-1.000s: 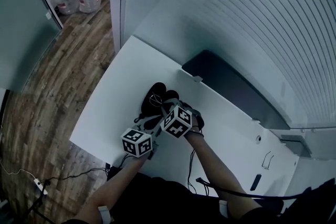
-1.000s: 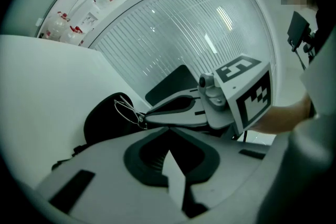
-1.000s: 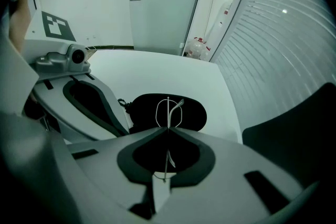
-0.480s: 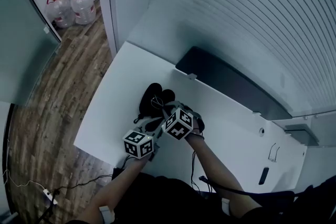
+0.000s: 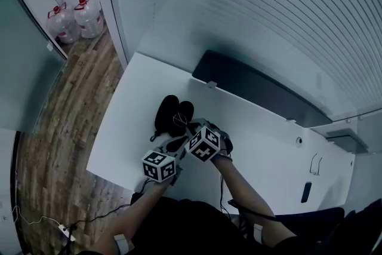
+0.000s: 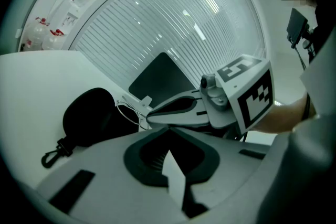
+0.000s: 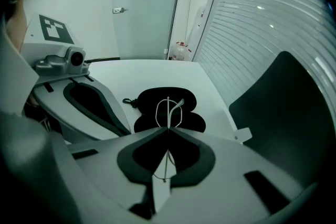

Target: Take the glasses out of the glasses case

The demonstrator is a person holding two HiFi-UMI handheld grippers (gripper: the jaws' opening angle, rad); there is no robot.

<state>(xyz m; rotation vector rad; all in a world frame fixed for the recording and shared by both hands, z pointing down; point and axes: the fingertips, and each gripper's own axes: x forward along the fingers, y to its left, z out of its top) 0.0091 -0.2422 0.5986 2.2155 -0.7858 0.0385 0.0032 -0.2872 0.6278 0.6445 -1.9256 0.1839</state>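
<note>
A black soft glasses case lies open on the white table, with a clip at its near left end. Thin wire-rimmed glasses stand over the case. My right gripper is shut on the glasses' thin wire, which runs down between its pads. In the head view the right gripper sits at the case's near edge. My left gripper is shut with nothing visible between its jaws, just right of the case and beside the right gripper. The glasses show past it.
A dark flat panel stands along the table's back edge against a slatted wall. Water bottles stand on the wooden floor at far left. A small black object lies at the table's right. Cables hang below the near edge.
The head view has drifted, so the table sits lower left in frame. Both grippers keep nearly the same place at the case's near edge, the right one still on the glasses.
</note>
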